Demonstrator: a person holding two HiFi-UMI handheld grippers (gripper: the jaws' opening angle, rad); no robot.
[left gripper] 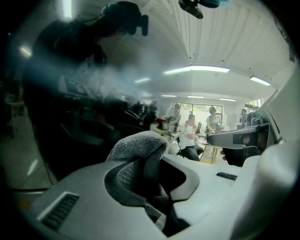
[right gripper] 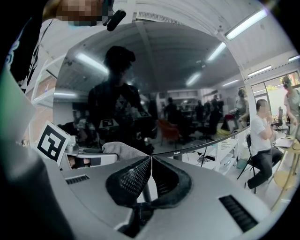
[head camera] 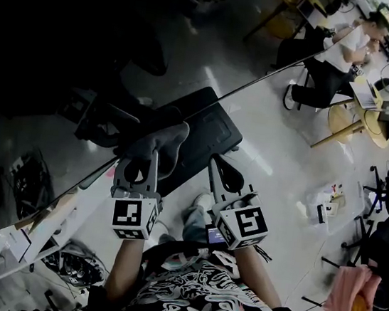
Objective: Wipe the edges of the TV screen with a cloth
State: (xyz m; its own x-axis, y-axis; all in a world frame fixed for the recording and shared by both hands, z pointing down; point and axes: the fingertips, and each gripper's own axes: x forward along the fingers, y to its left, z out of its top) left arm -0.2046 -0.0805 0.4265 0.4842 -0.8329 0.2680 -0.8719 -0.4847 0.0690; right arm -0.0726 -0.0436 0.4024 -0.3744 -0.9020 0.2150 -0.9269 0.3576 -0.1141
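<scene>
Largest first: a dark, glossy TV screen [head camera: 88,43] across the upper left of the head view, with its thin lower edge running on a slant from lower left to upper right. Mirrors ceiling lights and the person's dark outline in the right gripper view [right gripper: 140,93]; looms dim and hazy on the left of the left gripper view [left gripper: 56,117].

Below that edge, a pale shiny floor [head camera: 287,157]. Far off at upper right, seated people [head camera: 337,56] at round wooden tables [head camera: 372,119], well apart from the screen.

Next, the two tools, side by side near the middle of the edge. Left claw [head camera: 145,162] clamped on a grey cloth [head camera: 155,142]: seen from its own camera, a thick fold of cloth [left gripper: 138,145] wedged between the jaws of the left claw [left gripper: 157,164] and bulging out above them. Cloth bunched right on the screen's lower edge, lapping over it in the head view.

Right claw [head camera: 220,168] just beside it, closed on nothing: in its own view [right gripper: 151,157], tips meeting on a line, level with the screen's edge; contact with the edge not clear. Cloth [right gripper: 119,150] visible there too, just left of those tips.

Smallest: a black-and-white marker cube on each tool, left [head camera: 133,216] and right [head camera: 244,224].
</scene>
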